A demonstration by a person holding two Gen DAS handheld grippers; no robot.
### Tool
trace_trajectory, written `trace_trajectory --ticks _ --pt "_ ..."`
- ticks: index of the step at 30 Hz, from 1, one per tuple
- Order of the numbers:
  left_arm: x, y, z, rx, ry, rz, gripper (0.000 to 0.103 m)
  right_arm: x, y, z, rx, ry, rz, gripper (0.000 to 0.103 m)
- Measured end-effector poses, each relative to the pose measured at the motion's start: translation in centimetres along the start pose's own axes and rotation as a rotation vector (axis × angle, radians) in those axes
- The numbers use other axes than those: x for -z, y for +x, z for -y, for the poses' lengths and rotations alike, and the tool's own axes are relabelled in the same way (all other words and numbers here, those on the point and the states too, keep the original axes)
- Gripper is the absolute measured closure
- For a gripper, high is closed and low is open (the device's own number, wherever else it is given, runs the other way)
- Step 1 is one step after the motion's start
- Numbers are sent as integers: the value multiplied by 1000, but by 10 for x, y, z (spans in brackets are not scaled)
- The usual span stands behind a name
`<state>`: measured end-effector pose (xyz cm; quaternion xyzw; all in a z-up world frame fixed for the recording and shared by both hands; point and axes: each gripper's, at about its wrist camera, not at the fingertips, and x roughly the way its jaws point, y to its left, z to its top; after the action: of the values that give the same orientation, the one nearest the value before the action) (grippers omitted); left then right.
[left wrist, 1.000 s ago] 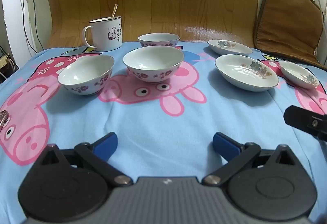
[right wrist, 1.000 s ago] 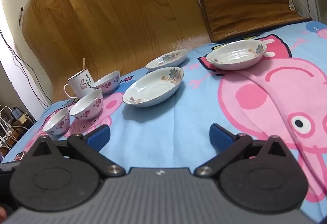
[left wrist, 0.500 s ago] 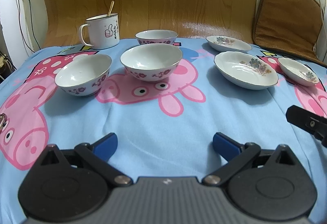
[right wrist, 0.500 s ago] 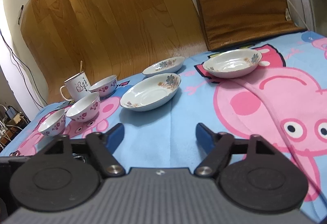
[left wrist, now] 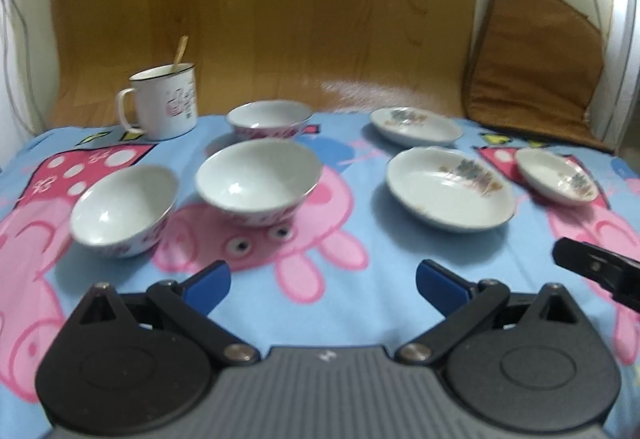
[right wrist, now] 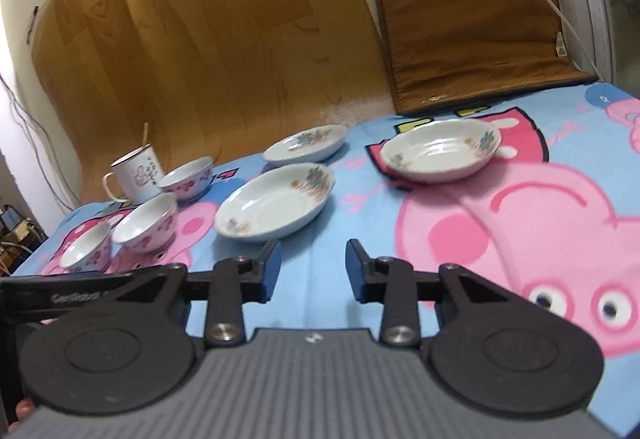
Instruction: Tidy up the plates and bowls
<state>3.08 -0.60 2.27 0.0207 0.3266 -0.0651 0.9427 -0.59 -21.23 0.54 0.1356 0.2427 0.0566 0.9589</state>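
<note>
Left gripper (left wrist: pixel 322 279) hovers low over the blue pig-print cloth (left wrist: pixel 360 303), blue pads spread wide, nothing between them. Right gripper (right wrist: pixel 313 265) also over the cloth, pads drawn in to a narrow gap, empty, not closed on anything.

Left wrist view: three bowls on the left half. Near bowl (left wrist: pixel 124 211) at 10 o'clock from the left gripper, middle bowl (left wrist: pixel 258 181) at 11 o'clock, far bowl (left wrist: pixel 269 119) behind it at 12. All upright, apart from each other. Three plates on the right half: big plate (left wrist: pixel 450 193) at 1 o'clock, far plate (left wrist: pixel 416 125) behind it, small plate (left wrist: pixel 556 177) at 2 o'clock. None stacked, none touching.

White mug (left wrist: pixel 164 101) with a stick in it sits at far left, beside the far bowl. Wood-pattern sheet (left wrist: pixel 260 7) curves up behind the cloth; brown cushion (left wrist: pixel 536 59) leans at the far right corner.

Black part of the right gripper pokes in at the left view's 3 o'clock edge.
</note>
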Motion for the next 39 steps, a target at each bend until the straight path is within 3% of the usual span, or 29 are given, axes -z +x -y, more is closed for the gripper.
trace_trajectory --ticks 1,4,7,11,14,17,18,19,20,21,22,28,34,39 --pt "-4 -1 2 17 -5 25 5 -5 5 2 2 2 -8 65" --pt "-17 7 5 52 6 -2 12 -19 22 10 0 25 -32 65" --pt "-35 15 7 122 -54 -4 22 -33 43 13 -1 43 -58 65" --pt "-50 48 22 128 -30 -83 32 -44 72 11 -7 53 -97 65" --pt "-57 66 27 108 -45 -116 33 -45 93 14 14 61 -151 80" --pt "-58 79 25 94 -92 -142 34 -42 93 19 -22 90 -171 91" --pt "-57 81 24 105 -106 -153 40 -41 88 18 -30 82 -171 91" --pt "-55 83 25 123 -108 -163 59 -39 83 18 -34 78 -170 90" --pt "-55 85 28 144 -102 -174 63 -38 80 19 -41 79 -171 90" --pt "-54 82 33 154 -92 -172 78 -36 73 20 -53 86 -173 90" --pt "-54 78 37 181 -90 -181 81 -36 70 22 -62 91 -174 90" --pt "-40 49 89 305 4 -209 81 -18 6 58 17 109 -90 90" --pt "-27 33 160 427 148 -210 80 -3 -53 99 161 189 14 90" --pt "-23 30 200 446 227 -182 80 2 -69 128 231 251 50 90"
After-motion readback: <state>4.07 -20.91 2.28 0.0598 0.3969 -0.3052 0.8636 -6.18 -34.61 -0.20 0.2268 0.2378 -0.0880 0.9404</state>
